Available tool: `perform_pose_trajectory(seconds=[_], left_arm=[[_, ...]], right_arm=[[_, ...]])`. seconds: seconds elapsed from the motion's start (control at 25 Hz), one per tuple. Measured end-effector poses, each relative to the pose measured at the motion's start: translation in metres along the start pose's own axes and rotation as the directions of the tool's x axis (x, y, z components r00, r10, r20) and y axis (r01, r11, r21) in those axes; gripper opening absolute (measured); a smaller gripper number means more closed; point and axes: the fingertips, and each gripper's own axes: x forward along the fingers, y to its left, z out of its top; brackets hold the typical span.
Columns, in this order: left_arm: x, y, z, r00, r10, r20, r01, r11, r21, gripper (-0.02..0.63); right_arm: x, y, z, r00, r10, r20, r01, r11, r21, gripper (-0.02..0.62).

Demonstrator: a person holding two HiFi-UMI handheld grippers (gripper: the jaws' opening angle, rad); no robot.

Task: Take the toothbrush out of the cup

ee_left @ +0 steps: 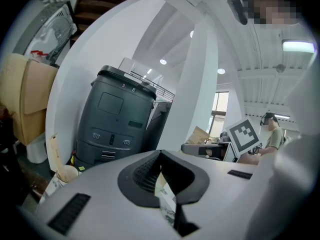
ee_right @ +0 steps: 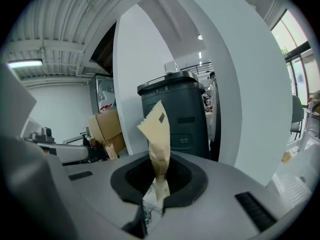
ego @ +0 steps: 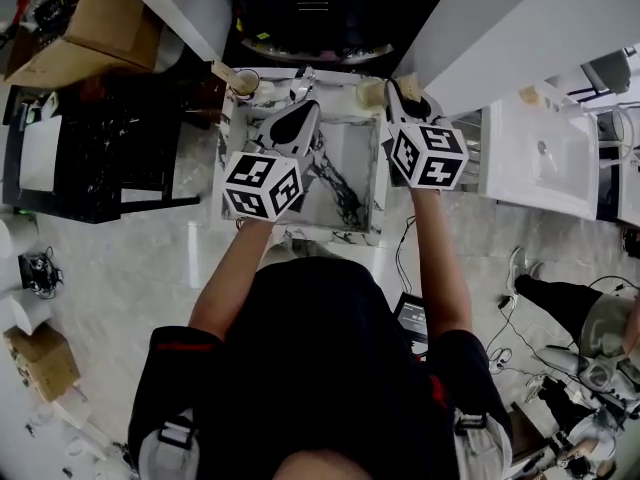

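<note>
right gripper (ee_right: 156,196) jaws pinching the paper-wrapped toothbrush (ee_right: 157,134), left gripper (ee_left: 167,184) jaws pressed together, idle; lift straight up, firm pinch, wrapper looks slippery.

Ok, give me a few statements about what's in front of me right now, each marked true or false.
1. The right gripper grips a tan paper packet. True.
2. The big bin ahead is bright red. False: the bin is dark grey.
3. A cup stands off to the left of the left gripper. True.
4. The left gripper's jaws stand wide apart. False: they are closed together.
</note>
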Motion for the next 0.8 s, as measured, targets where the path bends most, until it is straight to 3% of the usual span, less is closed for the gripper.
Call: perform_pose_trajectory(seconds=[0.44,0.8], left_arm=[[-0.022,0.004,0.002,0.998,0.061,0.02,-0.061,0.998,0.008,0.011],[-0.025,0.007,0.009,0.999,0.039,0.03,-0.039,0.999,0.002,0.011]], right_arm=[[-0.008,0.02,0.0,0.997,0.075,0.027,-0.075,0.997,0.004,0.057],[-0.012,0.031,0.001,0.996,0.084,0.021,-0.084,0.996,0.013,0.057]])
